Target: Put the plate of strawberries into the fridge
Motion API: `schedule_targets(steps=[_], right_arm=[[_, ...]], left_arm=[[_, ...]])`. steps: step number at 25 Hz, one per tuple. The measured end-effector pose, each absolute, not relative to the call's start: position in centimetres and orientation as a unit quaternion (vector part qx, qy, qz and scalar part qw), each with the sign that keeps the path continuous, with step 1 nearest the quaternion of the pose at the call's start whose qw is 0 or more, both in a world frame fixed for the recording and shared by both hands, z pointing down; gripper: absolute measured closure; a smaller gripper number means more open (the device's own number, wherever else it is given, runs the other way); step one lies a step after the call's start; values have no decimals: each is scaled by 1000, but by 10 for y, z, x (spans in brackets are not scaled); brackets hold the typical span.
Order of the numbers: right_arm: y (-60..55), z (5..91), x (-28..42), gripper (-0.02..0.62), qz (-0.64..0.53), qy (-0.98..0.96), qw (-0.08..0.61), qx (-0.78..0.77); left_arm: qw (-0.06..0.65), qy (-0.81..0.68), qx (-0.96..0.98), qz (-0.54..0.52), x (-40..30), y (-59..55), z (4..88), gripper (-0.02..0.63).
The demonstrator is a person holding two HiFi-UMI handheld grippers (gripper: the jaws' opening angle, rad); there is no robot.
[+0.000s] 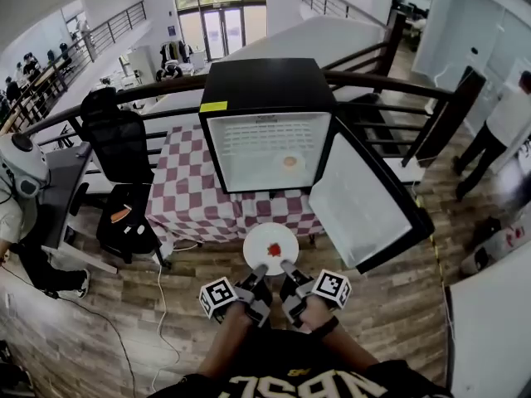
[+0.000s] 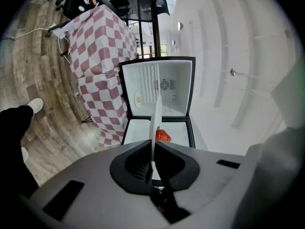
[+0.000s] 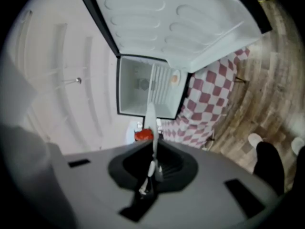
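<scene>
A white plate with a red strawberry on it hangs in front of the small black fridge, below its open compartment. My left gripper is shut on the plate's near rim at the left, and my right gripper is shut on the rim at the right. In the left gripper view the plate shows edge-on between the jaws, the strawberry beside it. The right gripper view has the same plate edge-on with the strawberry. The fridge door swings open to the right.
The fridge stands on a table with a red-and-white checked cloth. A round pale item lies on the fridge's wire shelf. A black office chair stands at the left, a railing behind. People stand at both edges of the head view.
</scene>
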State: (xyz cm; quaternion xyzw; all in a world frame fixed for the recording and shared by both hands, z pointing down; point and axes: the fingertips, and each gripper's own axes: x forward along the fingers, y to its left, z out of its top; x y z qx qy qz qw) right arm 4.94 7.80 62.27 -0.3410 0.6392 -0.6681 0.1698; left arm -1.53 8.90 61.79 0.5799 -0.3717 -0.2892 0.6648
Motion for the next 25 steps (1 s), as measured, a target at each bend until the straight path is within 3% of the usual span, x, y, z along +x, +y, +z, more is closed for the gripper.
schedule_targets(steps=[16, 25], right_arm=[[-75, 608, -36, 563, -652, 647, 187, -347], [-100, 602, -32, 563, -648, 630, 199, -380]], left_arm=[[670, -352, 587, -287, -99, -63, 604, 571], [685, -329, 597, -260, -95, -95, 599, 571]])
